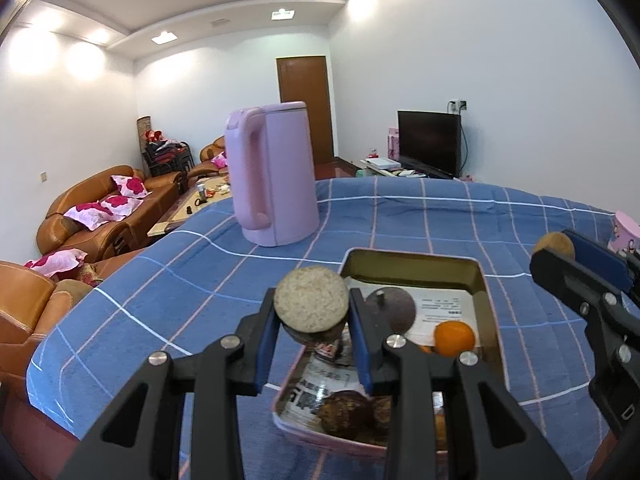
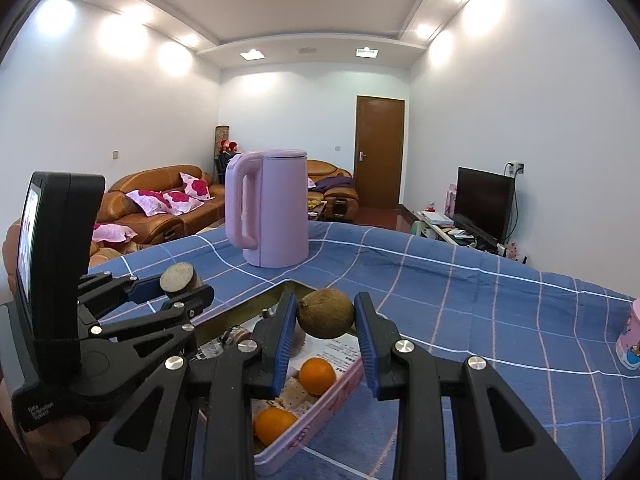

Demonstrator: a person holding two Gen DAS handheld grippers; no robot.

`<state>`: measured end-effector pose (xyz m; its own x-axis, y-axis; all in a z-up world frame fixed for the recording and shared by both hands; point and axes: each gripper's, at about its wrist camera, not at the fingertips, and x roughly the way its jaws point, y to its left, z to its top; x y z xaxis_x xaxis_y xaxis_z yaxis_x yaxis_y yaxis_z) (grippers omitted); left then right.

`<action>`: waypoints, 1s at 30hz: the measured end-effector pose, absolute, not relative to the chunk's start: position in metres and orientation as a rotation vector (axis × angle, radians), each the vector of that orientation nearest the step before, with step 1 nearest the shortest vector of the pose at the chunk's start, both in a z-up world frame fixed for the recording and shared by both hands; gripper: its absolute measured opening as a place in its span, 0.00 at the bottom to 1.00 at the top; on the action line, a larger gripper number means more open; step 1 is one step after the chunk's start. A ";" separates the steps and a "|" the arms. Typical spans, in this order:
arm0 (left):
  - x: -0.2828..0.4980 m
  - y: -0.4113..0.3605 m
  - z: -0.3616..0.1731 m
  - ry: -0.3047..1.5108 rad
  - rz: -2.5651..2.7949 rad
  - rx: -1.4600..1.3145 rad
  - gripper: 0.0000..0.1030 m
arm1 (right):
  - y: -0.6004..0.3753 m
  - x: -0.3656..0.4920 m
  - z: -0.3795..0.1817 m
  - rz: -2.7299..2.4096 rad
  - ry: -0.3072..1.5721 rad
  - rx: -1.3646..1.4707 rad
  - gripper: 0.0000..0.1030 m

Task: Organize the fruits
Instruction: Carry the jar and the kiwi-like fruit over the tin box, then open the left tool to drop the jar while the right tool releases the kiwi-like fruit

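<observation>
Round brown kiwi (image 2: 326, 313) sitting clamped between the right jaws, cut tan-faced fruit (image 1: 311, 305) sitting pinched between the left jaws, two oranges (image 2: 317, 376) lying in the tin tray (image 2: 320, 412) beneath both jaws
</observation>
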<state>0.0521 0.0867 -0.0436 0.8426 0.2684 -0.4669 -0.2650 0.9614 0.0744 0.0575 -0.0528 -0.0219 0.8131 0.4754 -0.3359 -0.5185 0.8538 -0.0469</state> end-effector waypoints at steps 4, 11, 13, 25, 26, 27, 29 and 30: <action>0.055 0.094 -0.048 0.511 0.291 0.003 0.34 | -0.046 0.059 -0.024 0.540 0.332 -0.145 0.31; 0.057 0.098 -0.055 0.541 0.291 0.018 0.34 | -0.035 0.063 -0.031 0.550 0.370 -0.155 0.31; 0.058 0.099 -0.058 0.552 0.290 0.021 0.34 | -0.031 0.068 -0.034 0.557 0.396 -0.151 0.31; 0.063 0.098 -0.074 0.615 0.284 0.045 0.34 | -0.021 0.086 -0.058 0.565 0.547 -0.166 0.31; 0.063 0.098 -0.076 0.621 0.282 0.047 0.34 | -0.020 0.086 -0.059 0.566 0.555 -0.168 0.31; 0.063 0.097 -0.077 0.622 0.285 0.051 0.35 | -0.019 0.087 -0.061 0.567 0.565 -0.172 0.31; 0.064 0.096 -0.078 0.625 0.290 0.058 0.37 | -0.017 0.089 -0.065 0.574 0.596 -0.183 0.31; 0.063 0.096 -0.078 0.627 0.286 0.057 0.37 | -0.016 0.090 -0.068 0.576 0.613 -0.187 0.31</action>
